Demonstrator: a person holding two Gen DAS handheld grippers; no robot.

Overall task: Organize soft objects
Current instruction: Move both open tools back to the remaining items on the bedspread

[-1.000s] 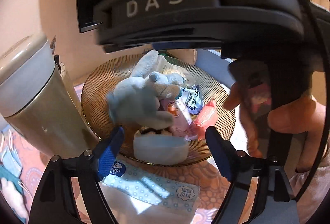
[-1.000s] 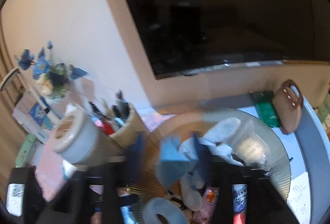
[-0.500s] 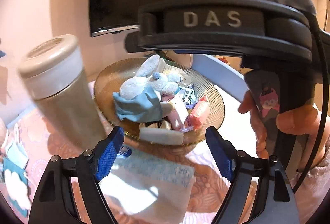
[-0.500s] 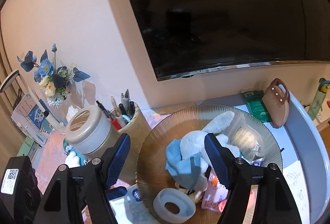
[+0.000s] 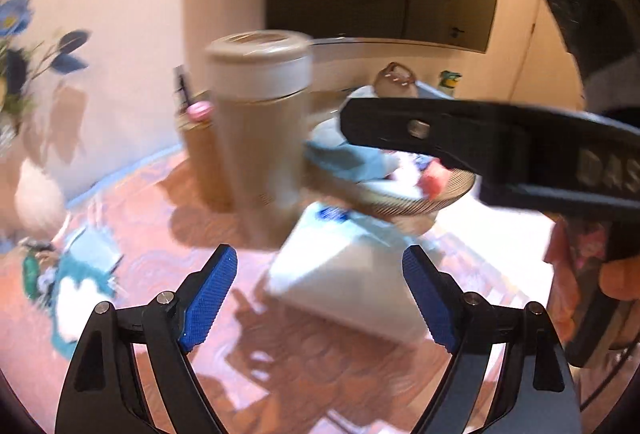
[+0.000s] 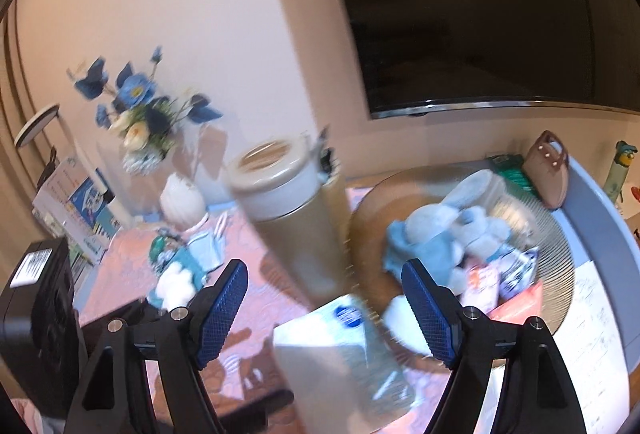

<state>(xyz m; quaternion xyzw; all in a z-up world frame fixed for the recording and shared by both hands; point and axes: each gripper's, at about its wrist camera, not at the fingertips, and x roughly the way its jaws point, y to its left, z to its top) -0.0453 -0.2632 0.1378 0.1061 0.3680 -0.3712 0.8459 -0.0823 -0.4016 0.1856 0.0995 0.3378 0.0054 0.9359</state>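
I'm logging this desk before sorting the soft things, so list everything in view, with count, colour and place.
plush rabbit: one, pale blue, in the bowl
bowl: one, amber ribbed glass, right of the tumbler
snack packets: several, pink, red and white, in the bowl
tumbler: one, beige with a cream lid, upright at the centre
tissue pack: one, white and blue, in front of the bowl
flowers: one bunch, blue and cream, back left
small purse: one, brown, behind the bowl
teal and white soft item: one, left on the pink mat
left gripper: black with blue pads, open, empty
right gripper: black with blue pads, open, empty
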